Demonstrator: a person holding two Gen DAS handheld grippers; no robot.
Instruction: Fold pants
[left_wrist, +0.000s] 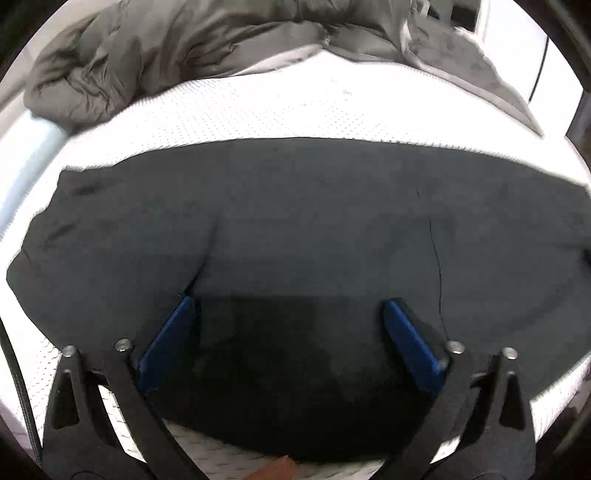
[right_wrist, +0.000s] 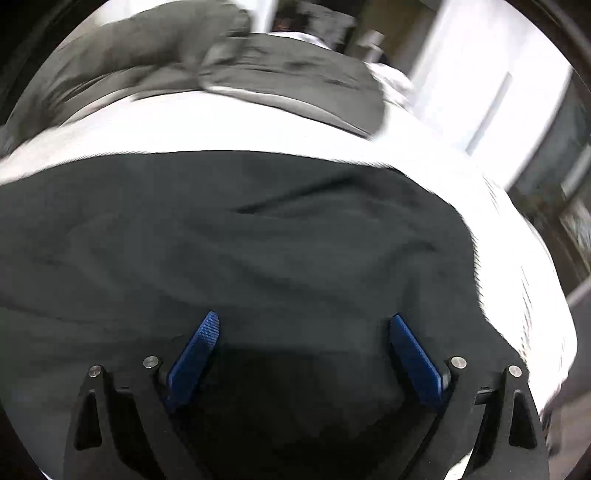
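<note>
Dark pants (left_wrist: 295, 221) lie spread across a white mattress (left_wrist: 280, 107), filling most of the left wrist view. My left gripper (left_wrist: 288, 306) hovers over their near part, its blue fingers (left_wrist: 170, 339) wide apart with nothing pinched between them. In the right wrist view the same dark pants (right_wrist: 236, 236) show soft wrinkles and end at a right edge on the white mattress (right_wrist: 517, 258). My right gripper (right_wrist: 304, 323) stands open above the cloth, blue fingers (right_wrist: 195, 354) spread, holding nothing. That view is motion-blurred.
A crumpled grey duvet (left_wrist: 155, 51) is heaped along the far side of the bed; it also shows in the right wrist view as the grey duvet (right_wrist: 221, 62). White doors or walls (right_wrist: 491, 85) stand beyond the bed at right. A black cable (left_wrist: 18, 376) runs down the left.
</note>
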